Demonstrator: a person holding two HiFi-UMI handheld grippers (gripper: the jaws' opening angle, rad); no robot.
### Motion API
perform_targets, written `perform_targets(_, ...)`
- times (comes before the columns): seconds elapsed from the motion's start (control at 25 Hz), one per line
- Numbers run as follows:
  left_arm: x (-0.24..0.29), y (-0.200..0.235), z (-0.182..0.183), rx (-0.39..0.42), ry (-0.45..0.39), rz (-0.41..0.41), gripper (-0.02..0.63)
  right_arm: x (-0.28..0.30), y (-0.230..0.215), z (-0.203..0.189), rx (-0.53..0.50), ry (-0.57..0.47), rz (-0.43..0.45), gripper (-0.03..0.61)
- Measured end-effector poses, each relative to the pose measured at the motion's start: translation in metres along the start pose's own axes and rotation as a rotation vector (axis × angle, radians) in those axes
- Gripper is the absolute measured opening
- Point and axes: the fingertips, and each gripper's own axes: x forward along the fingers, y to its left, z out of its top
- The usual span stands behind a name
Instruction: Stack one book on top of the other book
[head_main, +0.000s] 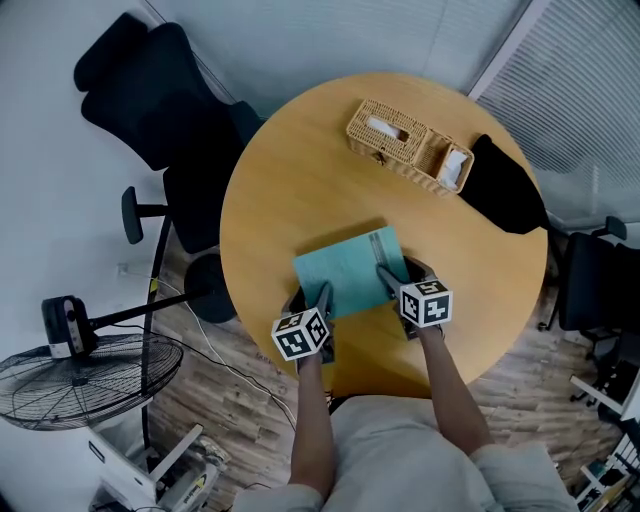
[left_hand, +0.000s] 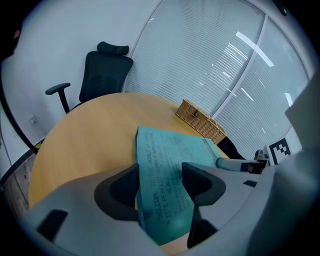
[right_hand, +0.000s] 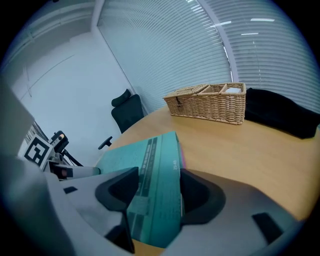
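A teal book (head_main: 350, 268) lies near the front edge of the round wooden table (head_main: 290, 190). In the right gripper view a thin pink edge (right_hand: 183, 161) shows under the teal cover (right_hand: 150, 165); the rest of that lower thing is hidden. My left gripper (head_main: 318, 295) is at the book's near left corner, and that corner (left_hand: 170, 160) lies between its jaws (left_hand: 160, 185). I cannot make out whether the pads press on it. My right gripper (head_main: 398, 272) straddles the near right corner, jaws (right_hand: 157, 190) set wide and open.
A wicker basket (head_main: 408, 145) with compartments stands at the table's far side, next to a black bag (head_main: 508, 185). A black office chair (head_main: 160, 110) stands left of the table. A floor fan (head_main: 80, 380) and cables lie on the wood floor at lower left.
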Motion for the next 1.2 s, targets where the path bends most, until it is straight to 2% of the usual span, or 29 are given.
perform_targets(0.16,0.001,0.000,-0.001,0.003,-0.003,-0.005,0.272,0.000,-0.001,0.000,0.001,0.002,0.009,0.266)
perform_targets(0.4,0.004,-0.001,0.001,0.036,0.015,-0.012,0.276,0.001,0.000,0.006,-0.147,0.055,-0.040,0.277)
perform_targets(0.56,-0.008,-0.001,0.009,0.062,-0.039,0.005,0.278,-0.005,0.001,0.006,-0.179,0.076,-0.042,0.281)
perform_targets(0.72,-0.027,-0.004,0.017,0.076,-0.081,0.015,0.278,-0.021,0.001,0.014,-0.187,0.049,-0.042,0.281)
perform_targets(1.2,-0.086,-0.040,-0.005,0.106,-0.184,-0.035,0.278,-0.072,0.034,-0.006,-0.249,0.011,0.062,0.281)
